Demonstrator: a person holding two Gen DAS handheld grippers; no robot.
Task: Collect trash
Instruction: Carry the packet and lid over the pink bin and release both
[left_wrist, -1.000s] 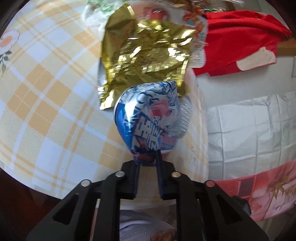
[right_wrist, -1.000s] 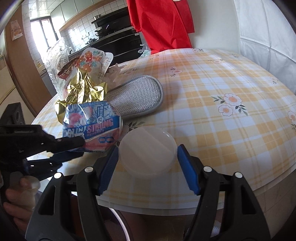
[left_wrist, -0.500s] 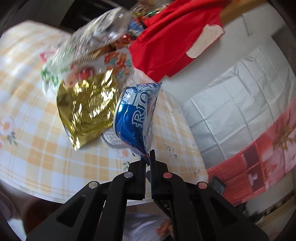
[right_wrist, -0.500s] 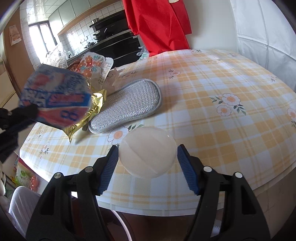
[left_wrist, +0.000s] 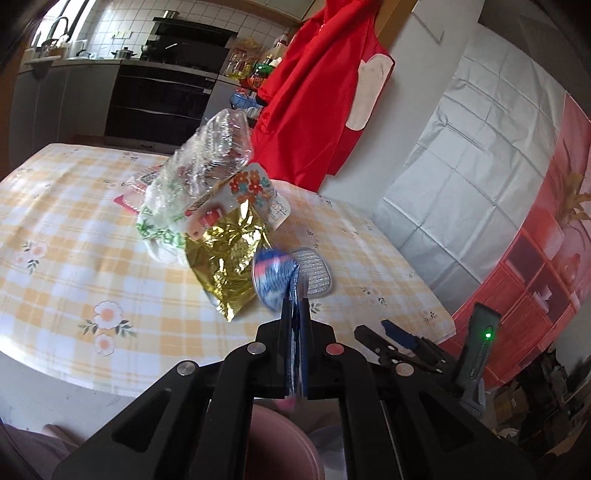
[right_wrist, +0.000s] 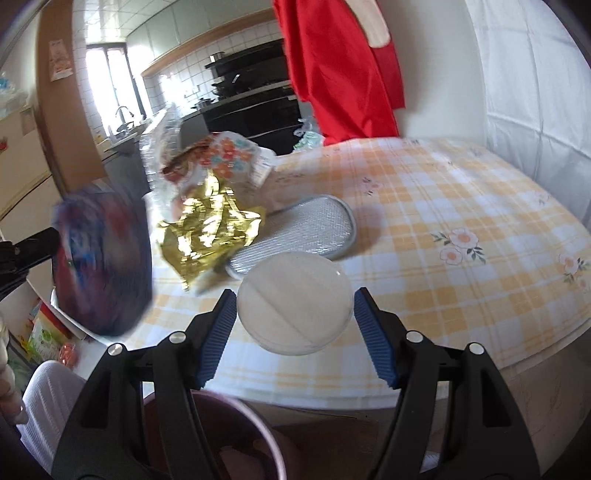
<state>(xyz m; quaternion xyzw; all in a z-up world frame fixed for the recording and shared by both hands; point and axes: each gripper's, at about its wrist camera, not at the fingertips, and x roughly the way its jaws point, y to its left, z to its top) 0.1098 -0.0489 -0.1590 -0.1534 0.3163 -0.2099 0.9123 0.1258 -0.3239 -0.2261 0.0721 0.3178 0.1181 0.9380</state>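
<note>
While my left tongs (left_wrist: 294, 312) pinch the blue wrapper (left_wrist: 274, 279) aloft, right tongs (right_wrist: 293, 314) gape around the plastic lid (right_wrist: 293, 297); gold wrapper (left_wrist: 226, 263) remains.

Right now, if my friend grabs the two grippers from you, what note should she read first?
Left gripper: shut on the blue wrapper, held up off the table.
Right gripper: round plastic lid sits between its open fingers; a grip is not clear.
A pink bin is below both grippers.
Done: blue wrapper picked up.
Left: drop it in the bin, then collect the gold wrapper, clear bag and flowery packet. The mesh pad may not be trash.
</note>
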